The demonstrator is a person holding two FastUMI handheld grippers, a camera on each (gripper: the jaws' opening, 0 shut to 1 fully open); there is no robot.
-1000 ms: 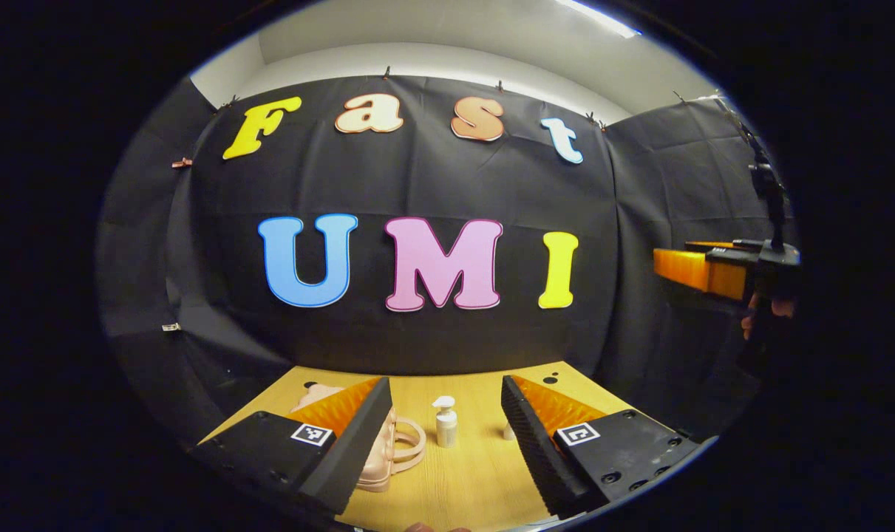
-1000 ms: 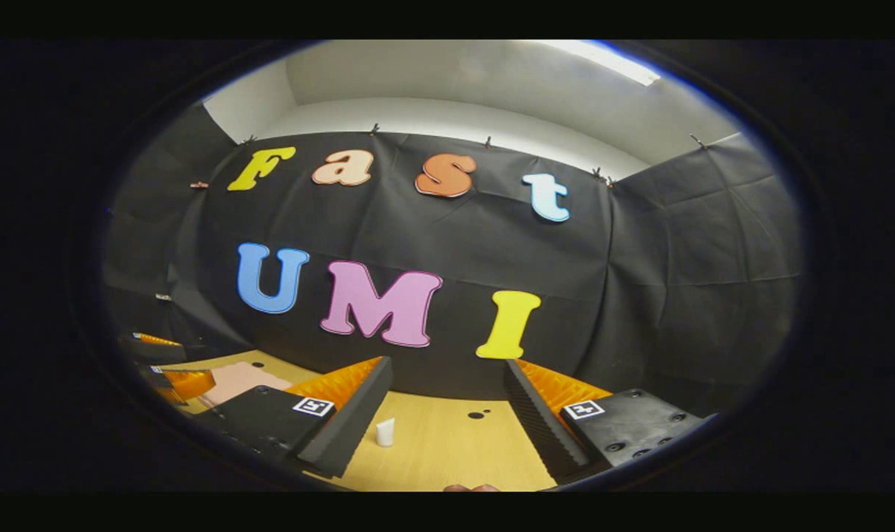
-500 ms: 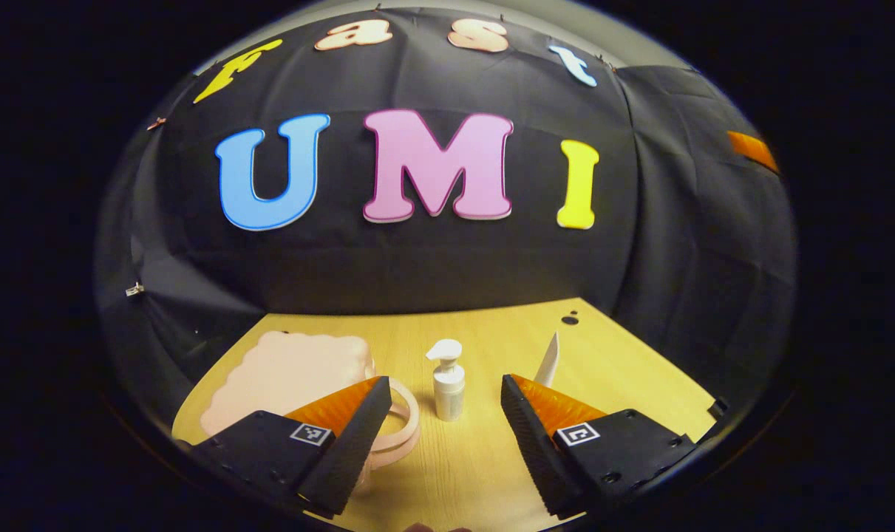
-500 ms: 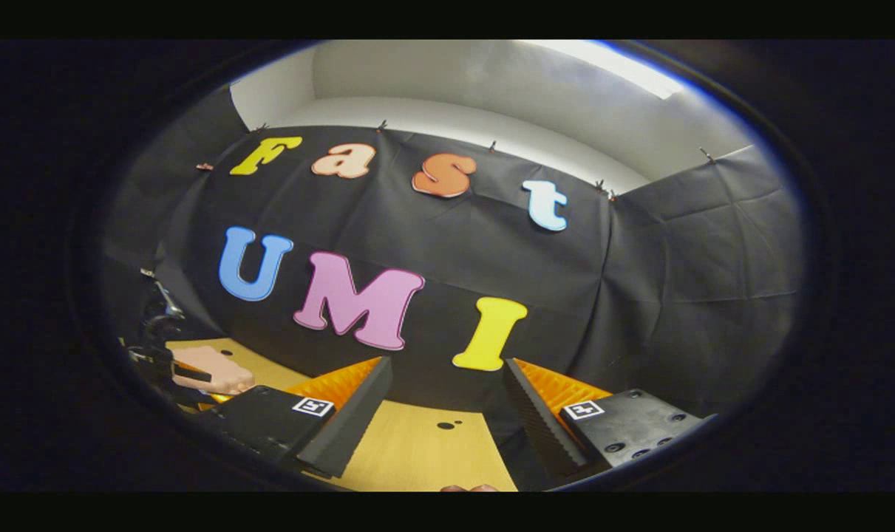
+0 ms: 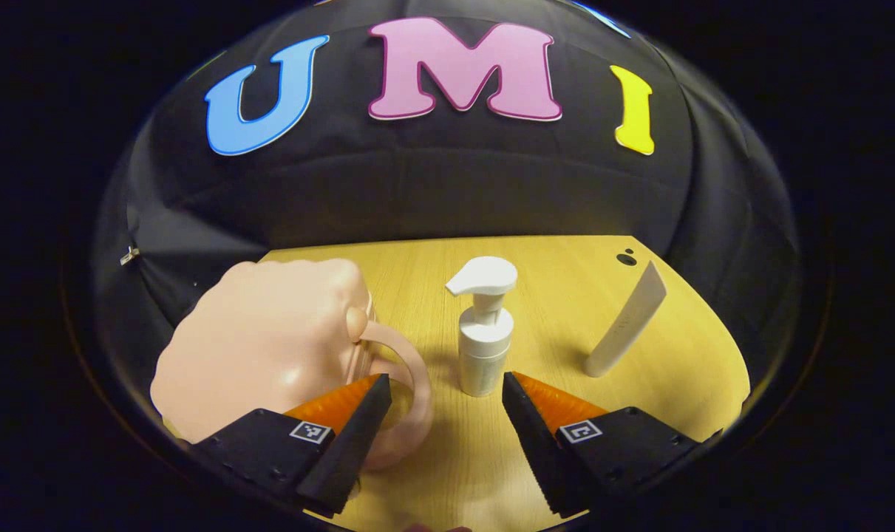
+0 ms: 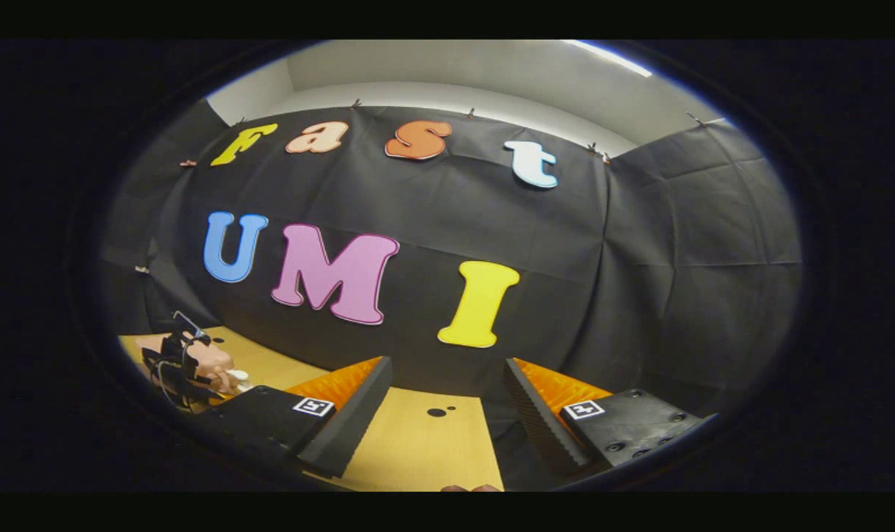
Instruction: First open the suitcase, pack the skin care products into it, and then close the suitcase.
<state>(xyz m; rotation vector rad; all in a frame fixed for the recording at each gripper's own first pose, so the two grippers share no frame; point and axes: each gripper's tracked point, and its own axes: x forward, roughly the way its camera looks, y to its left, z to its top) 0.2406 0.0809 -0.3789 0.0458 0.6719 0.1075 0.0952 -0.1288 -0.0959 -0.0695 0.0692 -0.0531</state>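
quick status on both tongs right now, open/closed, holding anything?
Left tongs: open, holding nothing, above the table near the pink suitcase and pump bottle.
Right tongs: open, holding nothing.

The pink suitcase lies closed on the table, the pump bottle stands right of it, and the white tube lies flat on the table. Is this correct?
Not quite. In the left gripper view the white tube stands upright, tilted, not flat. The pink suitcase lies closed on the table, and the pump bottle stands right of it.
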